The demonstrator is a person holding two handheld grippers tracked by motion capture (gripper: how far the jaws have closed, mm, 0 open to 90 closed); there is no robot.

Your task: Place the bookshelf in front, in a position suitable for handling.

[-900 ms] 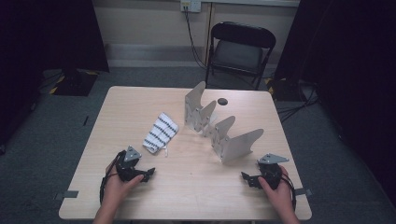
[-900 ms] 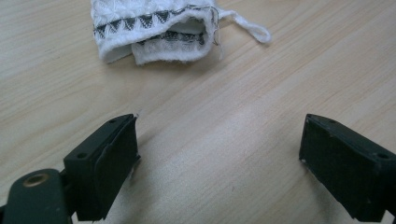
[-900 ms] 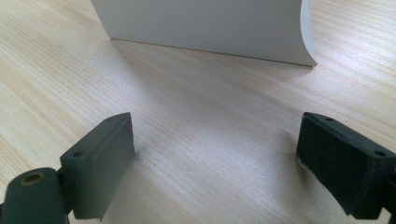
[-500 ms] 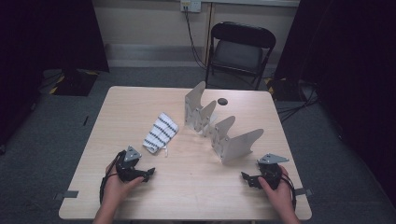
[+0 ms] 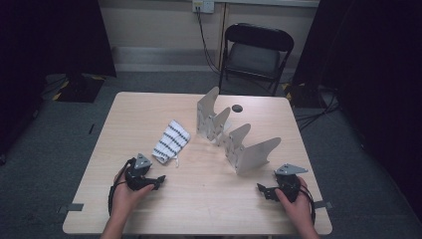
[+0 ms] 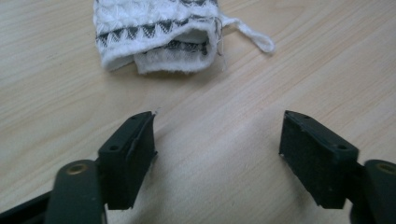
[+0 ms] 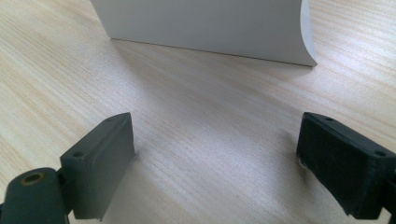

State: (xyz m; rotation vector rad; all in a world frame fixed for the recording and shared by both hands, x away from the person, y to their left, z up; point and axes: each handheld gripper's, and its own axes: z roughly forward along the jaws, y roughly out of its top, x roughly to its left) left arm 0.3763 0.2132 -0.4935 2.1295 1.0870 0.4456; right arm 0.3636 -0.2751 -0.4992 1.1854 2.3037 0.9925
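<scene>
A folded white cloth (image 5: pixel 170 141) with dark zigzag stripes lies on the wooden table (image 5: pixel 149 112), left of centre. My left gripper (image 5: pixel 157 181) rests on the table just in front of it, held in a hand. Its jaws stand open and empty in the left gripper view, gripper (image 6: pixel 218 149), with the cloth (image 6: pixel 156 35) a short way ahead and a loose loop trailing off it. My right gripper (image 5: pixel 264 191) rests near the front right edge, open and empty, gripper (image 7: pixel 215 158). It faces the nearest fin (image 7: pixel 205 25) of the grey rack (image 5: pixel 234 137).
The grey metal rack with several upright fins runs diagonally across the table's middle. A small black round object (image 5: pixel 237 107) lies behind it. A black folding chair (image 5: pixel 254 52) stands beyond the far edge. Bare tabletop lies between the two grippers.
</scene>
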